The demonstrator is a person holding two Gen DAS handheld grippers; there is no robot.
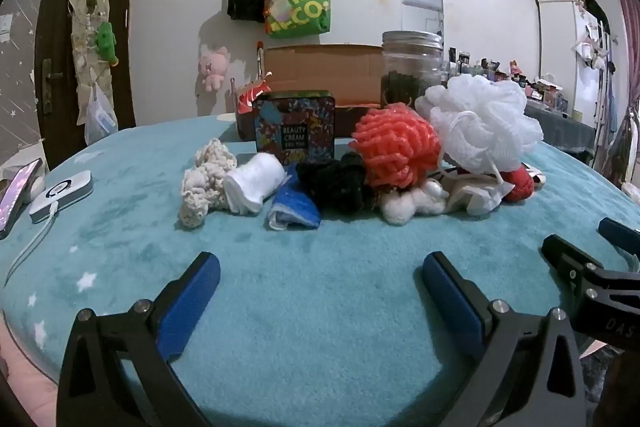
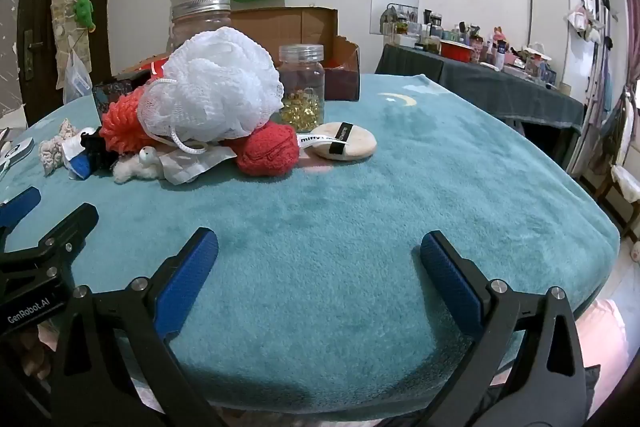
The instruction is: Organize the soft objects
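A teal blanket (image 1: 320, 307) fills the lower frame in both views. A cardboard box (image 1: 320, 67) stands at upper centre behind the pile. The white loofah (image 2: 216, 87) sits atop the orange loofah (image 1: 396, 143) and red pouch (image 2: 268, 151), centre-left in the right view. Both grippers hover low over bare blanket: left gripper (image 1: 320, 271) jaws spread wide, nothing between them; right gripper (image 2: 320, 251) likewise. Left of the loofahs lie a black scrunchie (image 1: 336, 179), blue cloth (image 1: 296, 207), white roll (image 1: 252, 179) and cream knit (image 1: 200, 183). A powder puff (image 2: 348, 143) lies just right of the pouch.
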